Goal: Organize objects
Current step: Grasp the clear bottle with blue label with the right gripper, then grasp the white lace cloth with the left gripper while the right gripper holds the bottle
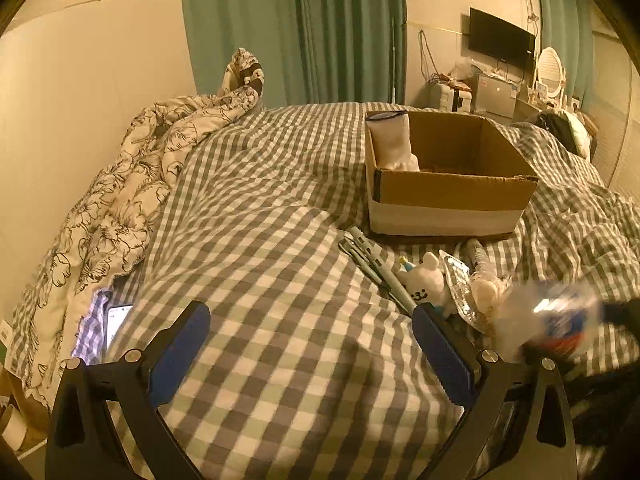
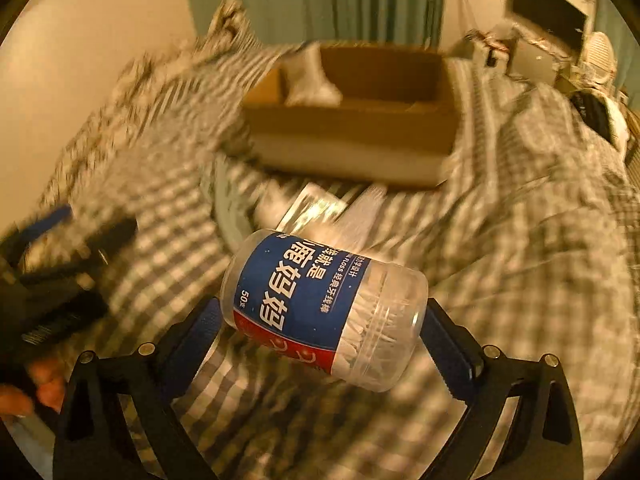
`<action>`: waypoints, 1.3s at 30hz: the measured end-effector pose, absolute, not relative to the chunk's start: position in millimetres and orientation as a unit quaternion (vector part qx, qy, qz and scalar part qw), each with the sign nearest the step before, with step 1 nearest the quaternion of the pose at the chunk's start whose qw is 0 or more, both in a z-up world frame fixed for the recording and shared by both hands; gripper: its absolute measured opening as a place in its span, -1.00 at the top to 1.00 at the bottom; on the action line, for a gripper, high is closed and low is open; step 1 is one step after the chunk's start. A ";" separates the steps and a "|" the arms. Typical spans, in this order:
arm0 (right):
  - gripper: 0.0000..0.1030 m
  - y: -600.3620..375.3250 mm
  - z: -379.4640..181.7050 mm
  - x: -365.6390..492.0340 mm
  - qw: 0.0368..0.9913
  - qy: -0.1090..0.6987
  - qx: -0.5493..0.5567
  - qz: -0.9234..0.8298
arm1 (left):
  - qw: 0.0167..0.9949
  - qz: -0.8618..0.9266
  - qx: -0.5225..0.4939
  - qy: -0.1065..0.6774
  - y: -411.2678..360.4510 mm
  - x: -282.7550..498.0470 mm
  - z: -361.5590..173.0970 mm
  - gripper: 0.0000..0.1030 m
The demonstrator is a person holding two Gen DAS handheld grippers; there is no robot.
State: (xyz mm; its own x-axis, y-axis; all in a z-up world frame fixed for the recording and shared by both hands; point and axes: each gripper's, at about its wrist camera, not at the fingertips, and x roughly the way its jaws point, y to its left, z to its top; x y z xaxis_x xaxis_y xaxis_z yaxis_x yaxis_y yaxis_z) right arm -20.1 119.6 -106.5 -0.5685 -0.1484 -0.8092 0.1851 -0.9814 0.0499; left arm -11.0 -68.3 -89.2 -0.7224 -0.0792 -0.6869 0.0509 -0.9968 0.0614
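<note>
My right gripper [image 2: 322, 318] is shut on a clear floss-pick jar with a blue and red label [image 2: 320, 308], held on its side above the checked bedspread. The jar shows blurred at the right of the left wrist view [image 1: 560, 320]. A cardboard box [image 1: 452, 192] stands on the bed ahead with a white sock-like item [image 1: 394, 140] in its left corner; the box also shows in the right wrist view [image 2: 352, 140]. My left gripper [image 1: 310, 340] is open and empty over the bedspread. Pens [image 1: 376, 264], a small white plush [image 1: 424, 284] and a foil packet [image 1: 460, 288] lie before the box.
A floral quilt [image 1: 120, 200] is bunched along the bed's left side by the wall. A lit phone [image 1: 116, 320] lies at the left edge. Green curtains [image 1: 296, 28] hang behind. A dark bag [image 1: 564, 128] lies at the far right. A wall TV [image 1: 502, 38] hangs beyond the bed.
</note>
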 end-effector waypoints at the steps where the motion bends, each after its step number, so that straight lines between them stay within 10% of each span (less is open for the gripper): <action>1: -0.89 130.1 -95.5 -20.3 0.084 0.017 0.443 -0.892 | 0.033 -0.927 0.373 -0.019 -64.8 -12.0 -89.8 -1.00; 15: -0.89 209.6 -63.7 -31.2 0.023 0.003 0.398 -0.917 | -0.107 -0.912 0.388 -0.079 55.9 -45.1 -124.3 -0.93; 19: -0.89 212.9 -74.0 -32.3 0.033 -0.006 0.406 -0.913 | -0.146 -0.895 0.408 -0.101 81.7 -52.5 -142.9 -0.61; 23: -0.89 211.6 -73.7 -29.2 0.039 -0.005 0.404 -0.914 | -0.188 -0.870 0.449 -0.077 87.4 -55.7 -160.5 0.45; 33: -0.87 202.3 -44.2 -18.0 0.058 0.013 0.372 -0.926 | -0.165 -0.898 0.403 -0.066 55.4 -40.9 -99.5 0.71; 35: -0.47 199.4 -29.1 -21.4 0.065 0.021 0.356 -0.932 | -0.160 -0.907 0.384 -0.060 47.6 -45.5 -78.0 0.71; 36: 0.06 197.1 -21.0 -25.1 0.066 0.029 0.349 -0.934 | -0.157 -0.913 0.372 -0.062 44.8 -49.1 -65.0 0.71; 39: 0.11 193.3 4.8 -40.8 0.078 0.030 0.330 -0.940 | -0.150 -0.925 0.346 -0.053 41.2 -66.4 -32.6 0.71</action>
